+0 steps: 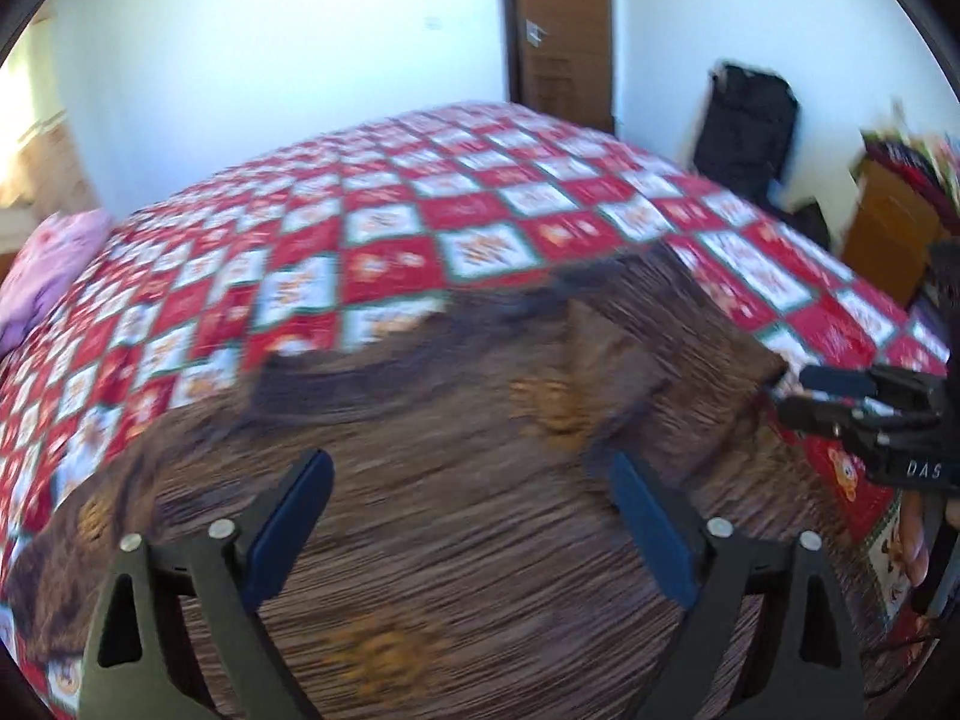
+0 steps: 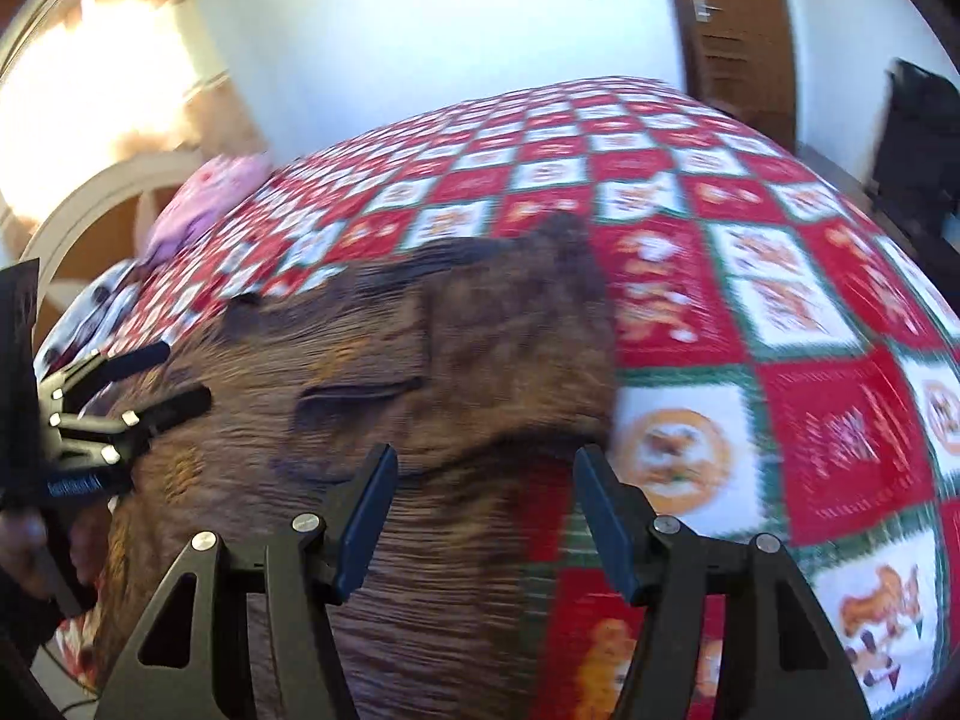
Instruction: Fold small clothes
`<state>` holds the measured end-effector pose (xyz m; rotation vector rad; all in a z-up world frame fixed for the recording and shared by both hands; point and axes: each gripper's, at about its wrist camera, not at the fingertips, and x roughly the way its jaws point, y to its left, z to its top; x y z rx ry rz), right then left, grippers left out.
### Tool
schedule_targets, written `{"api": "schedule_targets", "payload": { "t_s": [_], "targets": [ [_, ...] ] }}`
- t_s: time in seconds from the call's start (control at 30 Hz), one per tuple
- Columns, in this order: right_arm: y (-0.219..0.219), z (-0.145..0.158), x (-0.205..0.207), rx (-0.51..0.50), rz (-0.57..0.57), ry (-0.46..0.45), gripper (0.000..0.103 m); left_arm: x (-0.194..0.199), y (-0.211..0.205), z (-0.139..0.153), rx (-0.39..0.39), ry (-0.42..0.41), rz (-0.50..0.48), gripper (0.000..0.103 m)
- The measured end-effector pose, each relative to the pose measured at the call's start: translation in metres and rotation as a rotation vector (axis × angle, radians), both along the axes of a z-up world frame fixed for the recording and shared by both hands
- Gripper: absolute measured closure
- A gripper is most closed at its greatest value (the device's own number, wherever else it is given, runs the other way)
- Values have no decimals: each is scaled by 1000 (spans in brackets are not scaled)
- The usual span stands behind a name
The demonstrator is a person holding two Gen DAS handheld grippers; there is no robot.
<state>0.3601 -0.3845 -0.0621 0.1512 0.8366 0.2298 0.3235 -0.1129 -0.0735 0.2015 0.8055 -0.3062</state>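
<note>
A brown striped garment (image 1: 456, 480) with orange patches lies spread on a bed covered by a red, white and green checked blanket (image 1: 384, 204). Both views are blurred, so its exact kind and folds are hard to read. In the left wrist view the left hand-held gripper (image 1: 471, 516) hangs over the near part of the garment with its blue-padded fingers (image 1: 294, 516) spread wide; cloth shows in the gap between them, but nothing is pinched. The right hand-held gripper (image 1: 804, 393) shows at the right edge of that view, at the garment's right border, where brown cloth meets the blanket. In the right wrist view the right hand-held gripper (image 2: 486, 516) has its fingers apart over the garment's right edge: brown cloth lies under the left finger and blanket under the right one, and the pads press on nothing. The left hand-held gripper (image 2: 180, 375) appears at the left of that view, above the garment's left part, with a hand (image 2: 24, 540) on its handle. A pink pillow (image 1: 54, 264) sits at the far left of the bed, well apart from the garment. Beyond the bed are a white wall, a brown door (image 1: 564, 30) and a black bag (image 1: 750, 120).
</note>
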Motion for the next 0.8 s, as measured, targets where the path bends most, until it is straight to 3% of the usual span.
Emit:
{"api": "schedule_targets", "payload": {
  "t_s": [0.07, 0.13, 0.2, 0.37, 0.43, 0.47, 0.5, 0.53, 0.8],
  "targets": [
    [-11, -5, -3, 21, -28, -3, 41, 8, -19, -13, 41, 18, -10, 25],
    [-12, -9, -7, 35, -38, -12, 41, 22, -35, -30, 42, 100, -17, 44],
    [-12, -15, -9, 33, -37, -25, 41, 31, -46, -43, 64, 133, -3, 51],
    [-13, -27, -9, 24, -40, -23, 40, 43, -58, -45, 6, 146, 11, 51],
    [-13, -28, -9, 27, -44, -26, 40, 41, -64, -46, 28, 132, 0, 53],
    [-13, -29, -9, 24, -44, -27, 40, 39, -67, -46, 39, 121, -9, 59],
    [-12, -29, -10, 20, -43, -28, 40, 39, -69, -46, 20, 120, -33, 88],
    [-12, -30, -10, 17, -41, -30, 40, 40, -70, -45, 1, 130, -46, 97],
    [-14, -30, -12, 26, -45, -36, 40, 34, -15, 0, -164, 96, 8, 97]
  ]
}}
